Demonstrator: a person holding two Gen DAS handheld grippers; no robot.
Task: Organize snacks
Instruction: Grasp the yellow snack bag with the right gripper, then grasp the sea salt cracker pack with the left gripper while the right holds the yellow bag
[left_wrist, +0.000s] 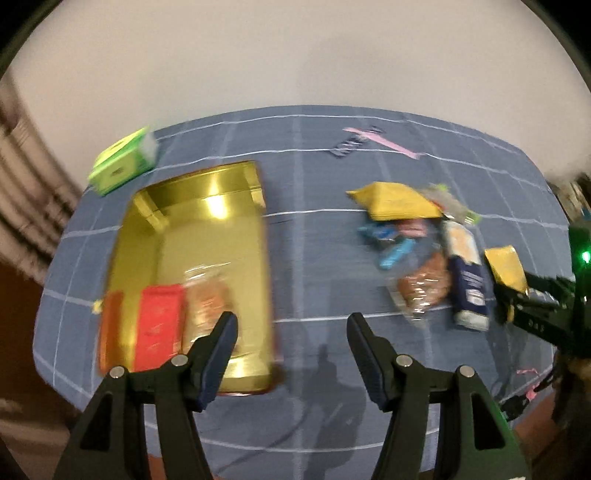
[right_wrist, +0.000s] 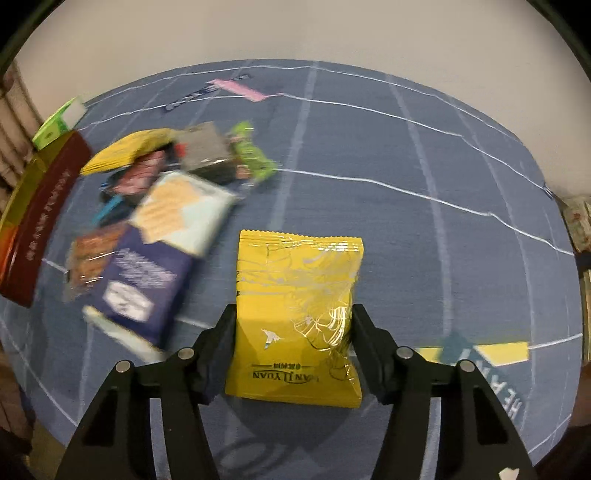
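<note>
The yellow snack bag (right_wrist: 295, 314) sits between the right gripper (right_wrist: 293, 354) fingers, both pressed against its sides, held over the blue table (right_wrist: 406, 221) just right of the snack pile (right_wrist: 159, 221). It looks light, puffy and crinkly with slick foil, so I'd guess it slips or crushes easily; pinching across the middle like this seems right, gently. The left gripper (left_wrist: 291, 354) hangs about half open with nothing in it, near the gold tin (left_wrist: 207, 229), which already holds a few packets.
</note>
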